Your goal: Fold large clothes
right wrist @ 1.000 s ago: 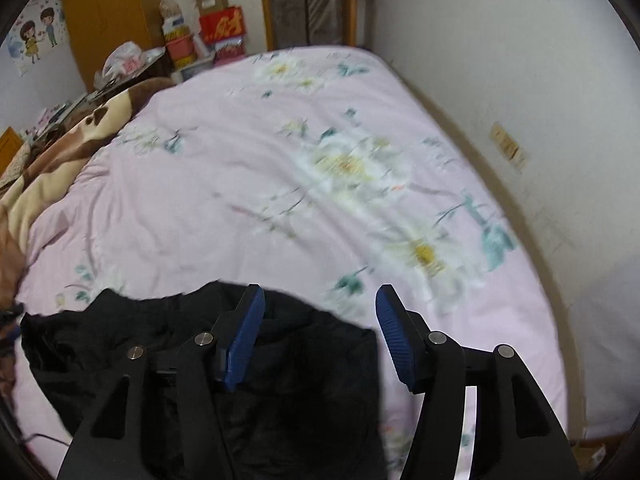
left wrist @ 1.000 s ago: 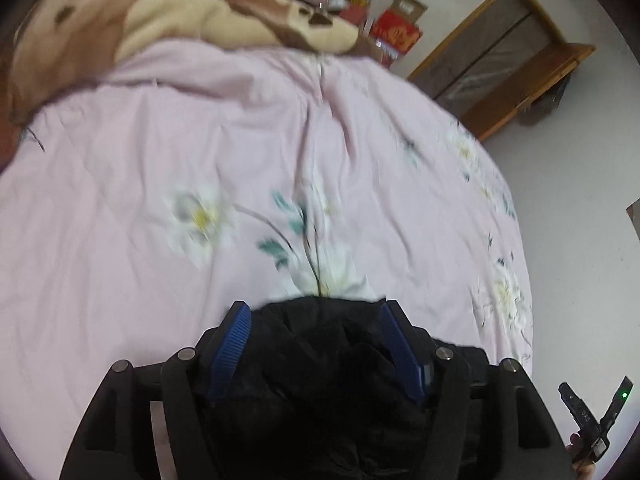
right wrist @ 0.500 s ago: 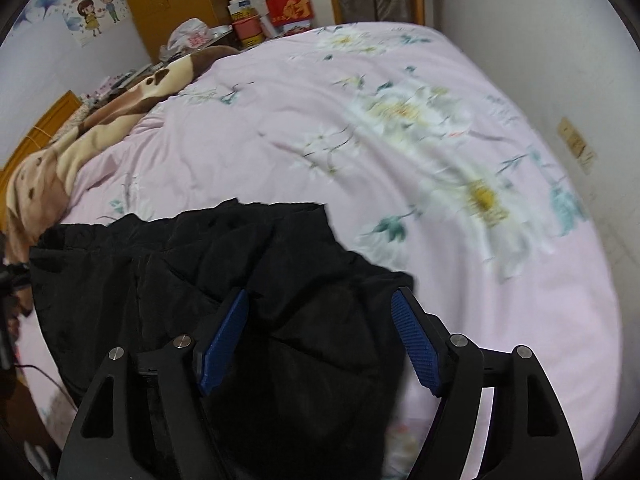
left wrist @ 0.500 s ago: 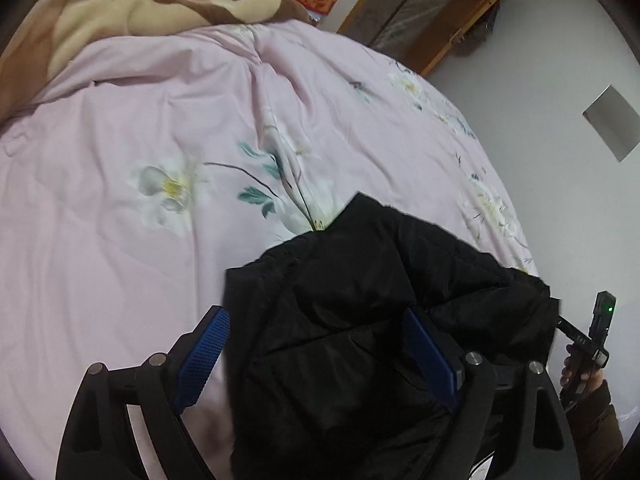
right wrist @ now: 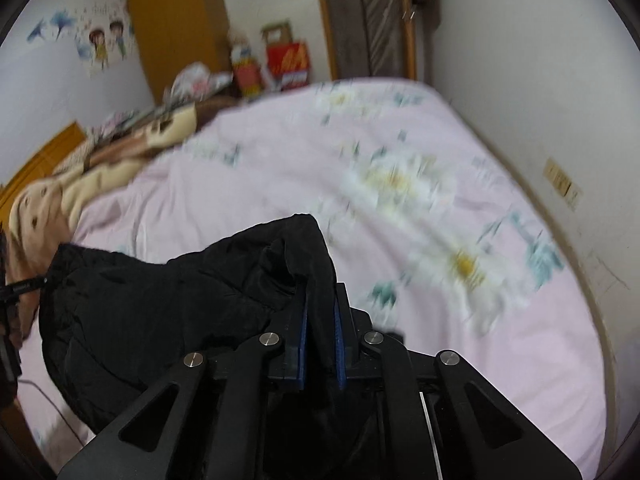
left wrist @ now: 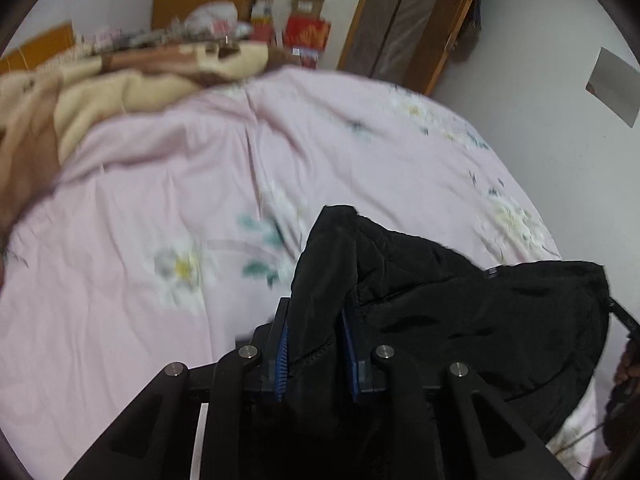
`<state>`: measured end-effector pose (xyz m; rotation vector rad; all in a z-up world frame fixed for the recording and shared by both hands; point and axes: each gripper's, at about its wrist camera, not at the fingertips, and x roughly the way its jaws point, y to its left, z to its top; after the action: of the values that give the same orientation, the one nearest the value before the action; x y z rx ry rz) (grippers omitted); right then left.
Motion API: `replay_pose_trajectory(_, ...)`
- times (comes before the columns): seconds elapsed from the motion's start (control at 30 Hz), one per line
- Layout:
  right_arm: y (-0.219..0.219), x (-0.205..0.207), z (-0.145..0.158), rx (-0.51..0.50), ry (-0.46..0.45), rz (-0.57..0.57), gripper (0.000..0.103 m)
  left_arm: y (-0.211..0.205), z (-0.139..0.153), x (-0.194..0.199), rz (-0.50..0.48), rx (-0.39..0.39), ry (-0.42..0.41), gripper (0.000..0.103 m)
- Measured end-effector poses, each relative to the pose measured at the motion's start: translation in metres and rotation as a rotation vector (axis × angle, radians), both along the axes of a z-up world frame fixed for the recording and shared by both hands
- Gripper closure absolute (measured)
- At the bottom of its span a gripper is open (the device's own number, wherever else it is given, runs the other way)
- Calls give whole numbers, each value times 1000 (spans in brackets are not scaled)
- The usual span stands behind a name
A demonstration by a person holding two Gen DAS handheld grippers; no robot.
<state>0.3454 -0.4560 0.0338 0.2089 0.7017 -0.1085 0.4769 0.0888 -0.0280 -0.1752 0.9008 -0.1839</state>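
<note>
A black padded garment [left wrist: 440,300] lies bunched at the near edge of the pink flowered bed cover [left wrist: 160,200]. My left gripper [left wrist: 315,316] holds a thick fold of its left edge, and the jaws are closing with the blue pads pressing the fabric from both sides. In the right wrist view the same black garment [right wrist: 160,300] spreads to the left. My right gripper [right wrist: 320,312] is shut on a raised fold at its right corner. The rest of the garment, below both grippers, is hidden.
A beige and brown blanket [left wrist: 100,92] is heaped along the bed's far left side. Boxes and clutter [left wrist: 308,36] stand behind the bed by a wooden door frame [left wrist: 400,20]. A white wall [right wrist: 520,80] runs close along the bed's right edge.
Both grippers stood wide open over the garment and have now closed on folds of it. The pinched fabric stands up between the pads, and both views have tilted up toward the far wall.
</note>
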Motion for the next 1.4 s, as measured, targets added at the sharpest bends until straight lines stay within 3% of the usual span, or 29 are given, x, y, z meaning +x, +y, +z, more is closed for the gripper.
replay_pose_trajectory(0.07,3,7,2,-64,-12,-18,92,-9,-1,10,4,24,-16,80)
replay_pose_trajectory(0.13,1,23,-11,-66,40,-43,92,-18,-17,25,13,67,27,80)
replay_pose_trajectory(0.2,-3,45,-40,-70,170,-76,92,-28,-55,41,16,124,167,79)
replay_pose_trajectory(0.27,3,64,-79,-92,315,-62,91,-31,-79,46,26,137,229,76)
replay_pose_trajectory(0.47,23,94,-119,-205,502,-20,89,-39,-102,55,4,207,261,74)
replay_pose_trajectory(0.6,19,103,-123,-178,559,-26,85,-44,-97,55,43,221,254,71)
replay_pose_trajectory(0.7,16,101,-107,-179,532,-71,78,-40,-81,50,69,200,222,65)
replay_pose_trajectory(0.77,10,85,-79,-182,423,-159,64,-28,-63,40,99,148,195,46)
replay_pose_trajectory(0.83,10,69,-52,-166,329,-176,44,-16,-44,26,135,82,162,43)
replay_pose_trajectory(0.9,19,52,-28,-150,252,-185,43,-14,-20,6,158,59,132,43)
replay_pose_trajectory(1.03,68,22,-1,-104,136,-33,43,-48,4,-34,86,93,41,43)
replay_pose_trajectory(1.1,98,18,-6,-57,128,65,43,-78,-3,-49,29,101,46,43)
replay_pose_trajectory(1.2,132,22,-29,-46,163,114,43,-117,-33,-54,-36,157,107,43)
replay_pose_trajectory(1.27,147,32,-59,-50,238,132,43,-124,-58,-50,-29,177,157,41)
replay_pose_trajectory(1.33,151,39,-87,-47,295,108,43,-121,-76,-46,-8,162,160,38)
replay_pose_trajectory(1.4,150,46,-106,-55,317,101,42,-127,-93,-43,-36,207,156,37)
